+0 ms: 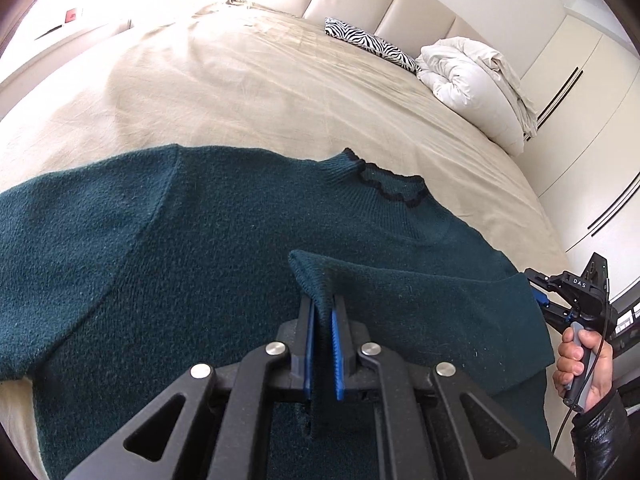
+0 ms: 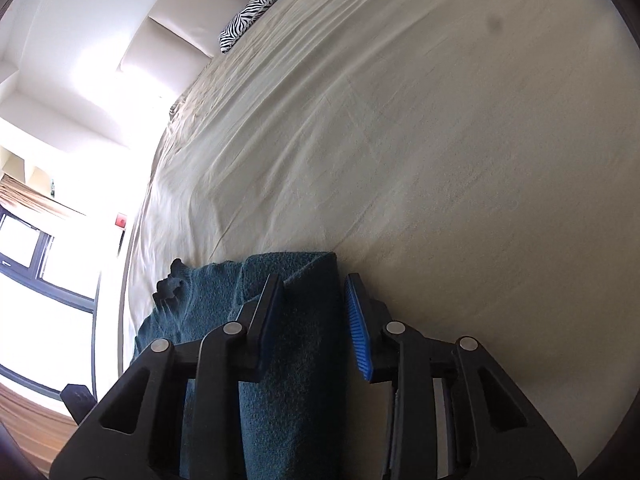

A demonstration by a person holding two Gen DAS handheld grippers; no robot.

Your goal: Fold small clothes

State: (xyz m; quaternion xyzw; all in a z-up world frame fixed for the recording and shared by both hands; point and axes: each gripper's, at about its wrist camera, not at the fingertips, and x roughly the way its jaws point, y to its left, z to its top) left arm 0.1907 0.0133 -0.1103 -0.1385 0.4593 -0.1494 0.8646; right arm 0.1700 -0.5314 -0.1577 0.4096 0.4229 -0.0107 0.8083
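A dark teal knit sweater (image 1: 200, 240) lies spread on the bed, its black scalloped collar (image 1: 384, 184) toward the far right. My left gripper (image 1: 320, 304) is shut on a raised fold of the sweater, which drapes to the right over the body. A hand holds my right gripper (image 1: 538, 286) at the sweater's right edge. In the right wrist view a strip of the sweater (image 2: 296, 360) runs between the jaws of my right gripper (image 2: 312, 280). The jaws stand apart, and a thin gap shows beside the right pad (image 2: 360, 340).
The beige bedsheet (image 1: 260, 92) stretches far beyond the sweater. A zebra-print pillow (image 1: 372, 42) and a bundled white duvet (image 1: 476, 88) lie by the padded headboard. White wardrobes stand on the right, and a bright window (image 2: 40, 280) is past the bed's far side.
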